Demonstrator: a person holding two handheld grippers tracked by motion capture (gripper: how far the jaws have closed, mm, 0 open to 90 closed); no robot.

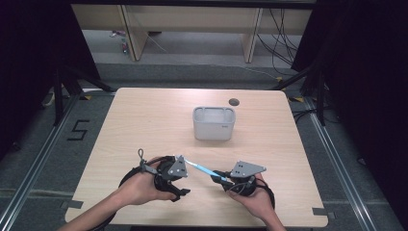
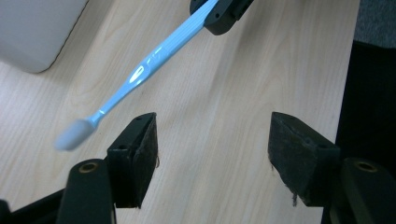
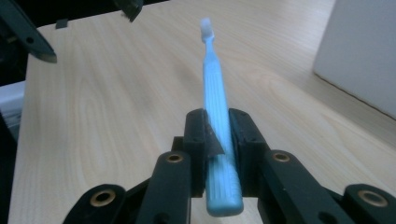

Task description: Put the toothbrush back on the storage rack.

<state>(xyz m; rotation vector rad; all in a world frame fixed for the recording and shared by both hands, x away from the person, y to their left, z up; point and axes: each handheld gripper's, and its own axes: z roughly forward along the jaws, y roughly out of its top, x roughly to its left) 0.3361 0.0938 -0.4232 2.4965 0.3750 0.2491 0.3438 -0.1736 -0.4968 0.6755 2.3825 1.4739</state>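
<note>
1. High view: right hand-held gripper (image 1: 226,180) is clamped on the handle end of a light blue toothbrush (image 1: 201,168), near the bench's (image 1: 144,120) front edge. The brush head points at the left hand-held gripper (image 1: 180,169), just beside it. A grey holder (image 1: 214,123) stands mid-bench, towards the far edge, well apart from both.
2. Risk: the grip sits at the very tail of the handle, so most of the brush sticks out unsupported. A quick swing could let it pivot or slip in the pads. The head could also knock the left jaws, which are close.
3. Left gripper view: jaws wide apart, nothing between them, bare bench below. Toothbrush (image 2: 140,74) crosses above the jaw at picture left, apart from it; the bristle head (image 2: 74,135) is blurred. The right gripper's tip (image 2: 219,14) holds the handle's far end.
4. Right gripper view: jaws narrow, pads pressing both sides of the toothbrush (image 3: 215,102), tail end poking out behind. The holder wall (image 3: 359,56) stands off to one side, so the approach needs aiming or the head clips the rim.
</note>
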